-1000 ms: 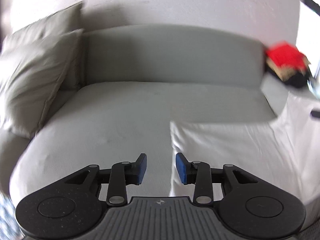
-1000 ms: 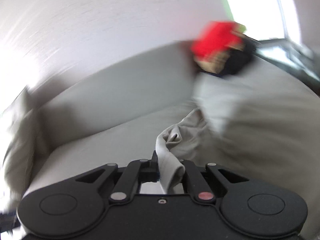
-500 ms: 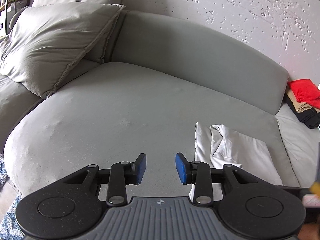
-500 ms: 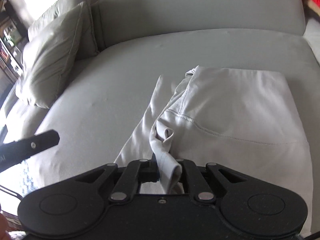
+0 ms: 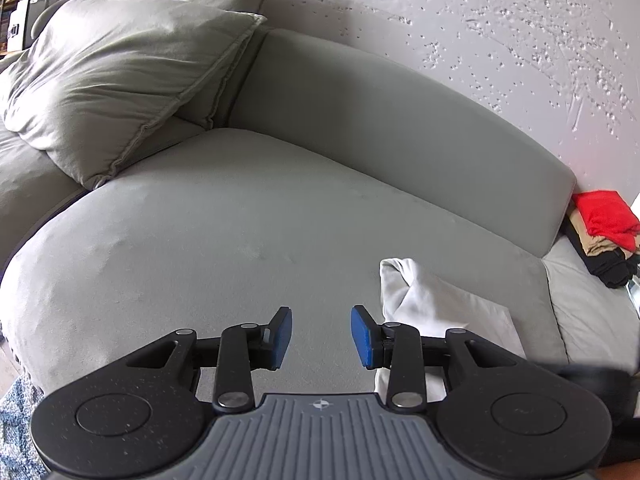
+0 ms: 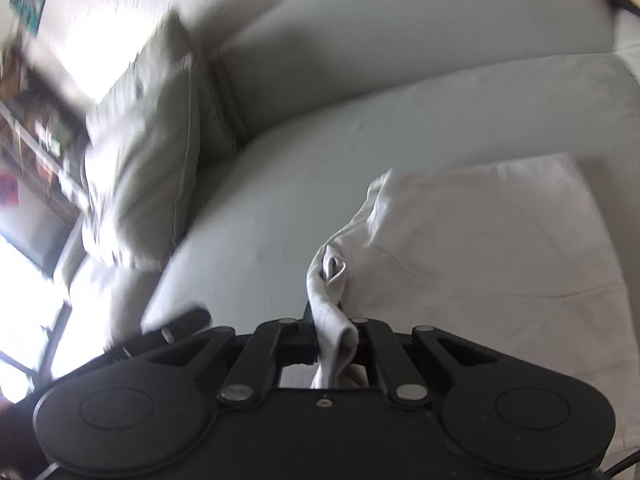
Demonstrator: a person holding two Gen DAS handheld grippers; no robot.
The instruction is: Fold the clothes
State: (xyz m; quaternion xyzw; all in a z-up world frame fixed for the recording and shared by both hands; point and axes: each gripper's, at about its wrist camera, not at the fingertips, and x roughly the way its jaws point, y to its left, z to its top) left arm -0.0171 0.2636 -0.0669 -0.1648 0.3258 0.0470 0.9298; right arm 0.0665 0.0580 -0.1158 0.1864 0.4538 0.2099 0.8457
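Left wrist view: I see my left gripper over the grey sofa seat, blue fingers apart, nothing between them. The white garment lies folded on the seat, just right of the right finger, partly hidden behind it. Two grey cushions lean at the far left against the backrest. A red, tan and black clothes pile sits far right, at the end of the backrest. Textured white wall behind. A patch of blue patterned rug shows at the near left.

Right wrist view: blurry. My right gripper has a bunched fold of the garment between its fingers; the jaws are opening, cloth not yet out of the gap. The rest of the garment lies flat on the seat, ahead and to the right. Cushions are at far left. A dark part of the other gripper pokes in at near left.
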